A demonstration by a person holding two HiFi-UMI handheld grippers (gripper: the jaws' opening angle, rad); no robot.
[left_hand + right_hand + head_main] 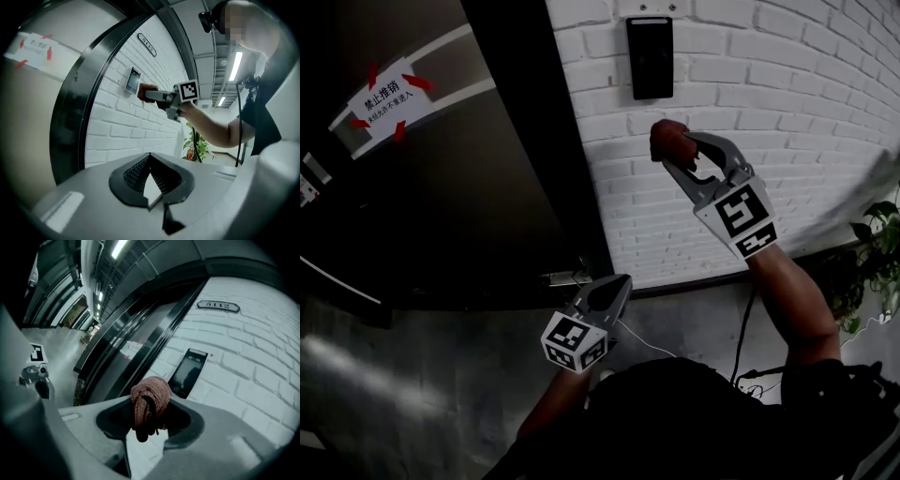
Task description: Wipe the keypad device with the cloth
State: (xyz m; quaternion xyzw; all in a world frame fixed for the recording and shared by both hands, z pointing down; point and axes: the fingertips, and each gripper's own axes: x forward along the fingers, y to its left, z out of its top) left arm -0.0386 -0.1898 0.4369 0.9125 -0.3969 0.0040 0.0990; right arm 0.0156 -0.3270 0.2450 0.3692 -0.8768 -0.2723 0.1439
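Left gripper [617,284] low, near door [469,187]; jaws together, nothing held, idle. Right gripper [679,156] raised, clamped on bunched reddish cloth [667,137]. Keypad [650,56] mounted on brick wall [787,112], above cloth. Cloth near keypad but apart, no contact visible. Judgement: cloth in hand, wiping not yet begun; closing gap and whole wipe left.

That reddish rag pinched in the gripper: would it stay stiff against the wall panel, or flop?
Probably floppy: the cloth sits bunched and folded in the right hand-held gripper, one end drooping. It looks light and loosely woven, so it would likely squash flat against the keypad device rather than hold its shape.
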